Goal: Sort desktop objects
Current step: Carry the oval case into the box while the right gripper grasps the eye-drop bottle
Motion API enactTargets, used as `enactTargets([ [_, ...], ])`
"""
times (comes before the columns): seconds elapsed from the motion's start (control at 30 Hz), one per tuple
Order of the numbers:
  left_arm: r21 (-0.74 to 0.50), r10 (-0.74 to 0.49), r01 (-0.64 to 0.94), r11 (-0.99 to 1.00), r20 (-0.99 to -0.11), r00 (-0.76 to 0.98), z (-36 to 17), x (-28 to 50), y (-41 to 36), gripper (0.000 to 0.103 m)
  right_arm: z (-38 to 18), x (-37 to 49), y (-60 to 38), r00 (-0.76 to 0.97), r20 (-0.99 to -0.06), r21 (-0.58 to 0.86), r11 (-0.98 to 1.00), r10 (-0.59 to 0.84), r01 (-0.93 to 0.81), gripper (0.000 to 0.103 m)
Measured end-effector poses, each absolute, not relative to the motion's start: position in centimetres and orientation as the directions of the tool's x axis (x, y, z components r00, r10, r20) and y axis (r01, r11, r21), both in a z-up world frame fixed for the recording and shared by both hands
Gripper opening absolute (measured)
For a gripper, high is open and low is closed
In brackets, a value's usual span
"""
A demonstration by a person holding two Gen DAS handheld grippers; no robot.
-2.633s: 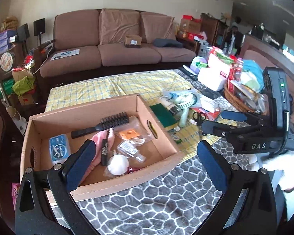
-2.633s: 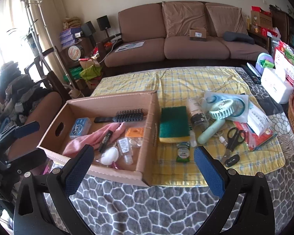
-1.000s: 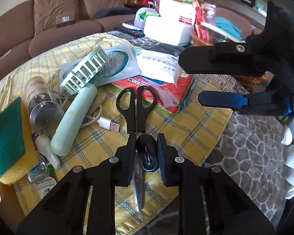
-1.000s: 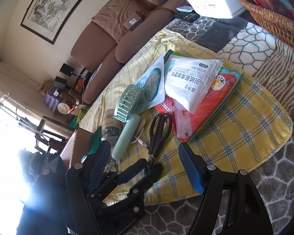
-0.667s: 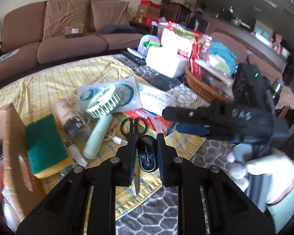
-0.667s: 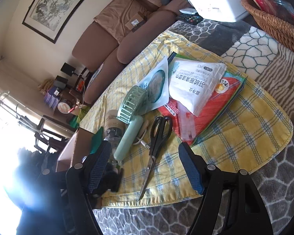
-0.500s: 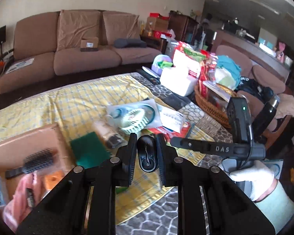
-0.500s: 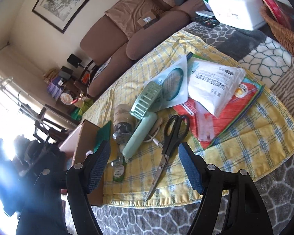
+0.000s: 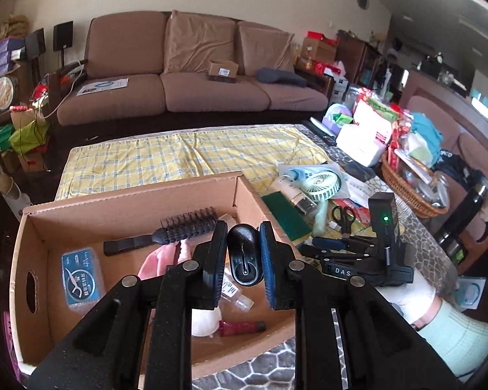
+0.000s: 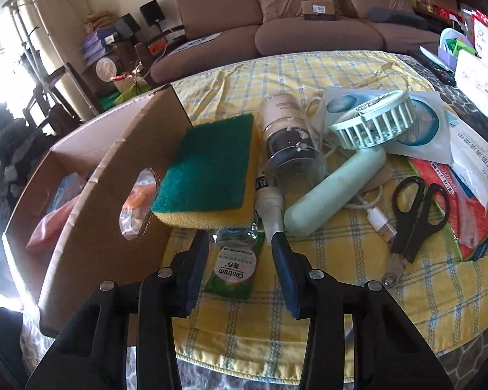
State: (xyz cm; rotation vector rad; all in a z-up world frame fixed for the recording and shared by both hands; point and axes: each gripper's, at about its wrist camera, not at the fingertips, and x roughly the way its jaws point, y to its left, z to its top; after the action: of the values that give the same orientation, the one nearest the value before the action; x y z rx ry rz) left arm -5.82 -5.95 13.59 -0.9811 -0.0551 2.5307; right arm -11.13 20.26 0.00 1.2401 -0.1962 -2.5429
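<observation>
A: Left wrist view: left gripper (image 9: 243, 257) clamps the small black fob (image 9: 245, 258) above the cardboard box (image 9: 81, 209). Handling?

B: Probably light, rigid, smooth; hold its flat sides. Right gripper (image 10: 240, 251) half-open around the Centrum packet (image 10: 233, 268).

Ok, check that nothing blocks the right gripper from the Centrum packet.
Nothing visible does. The right gripper is open with its fingers either side of the Centrum packet on the yellow cloth. The sponge lies just beyond it, not between.
</observation>
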Motion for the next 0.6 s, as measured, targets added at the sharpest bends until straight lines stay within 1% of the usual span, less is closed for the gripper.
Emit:
enactTargets([
  [0.13,-0.202,0.406,-0.366,-0.909,-0.632,-0.660,13.2,-5.9,-7.3,0.019,-1.0,-12.1,19.0,-0.587,-0.754,0.192,-0.954,-0.293,0.230,0.035],
  [0.27,-0.211,0.411,-0.364,-0.907,-0.630,-0.659,12.8,-6.2,-7.9,0.019,-1.8,-13.2,18.0,-0.576,-0.766,0.173,-0.955,-0.284,0.241,0.035],
  [0.33,-0.214,0.412,-0.362,-0.907,-0.631,-0.658,12.6,-6.3,-8.1,0.019,-1.9,-13.4,17.7,-0.592,-0.754,0.163,-0.954,-0.285,0.251,0.033],
  [0.43,-0.220,0.409,-0.354,-0.909,-0.634,-0.656,12.4,-6.5,-8.6,0.019,-1.8,-13.3,17.8,-0.590,-0.753,0.166,-0.951,-0.293,0.262,0.033],
  [0.6,-0.239,0.411,-0.340,-0.910,-0.637,-0.653,12.2,-6.7,-9.9,0.019,0.0,-11.8,18.9,-0.571,-0.769,0.168,-0.952,-0.289,0.256,0.033],
])
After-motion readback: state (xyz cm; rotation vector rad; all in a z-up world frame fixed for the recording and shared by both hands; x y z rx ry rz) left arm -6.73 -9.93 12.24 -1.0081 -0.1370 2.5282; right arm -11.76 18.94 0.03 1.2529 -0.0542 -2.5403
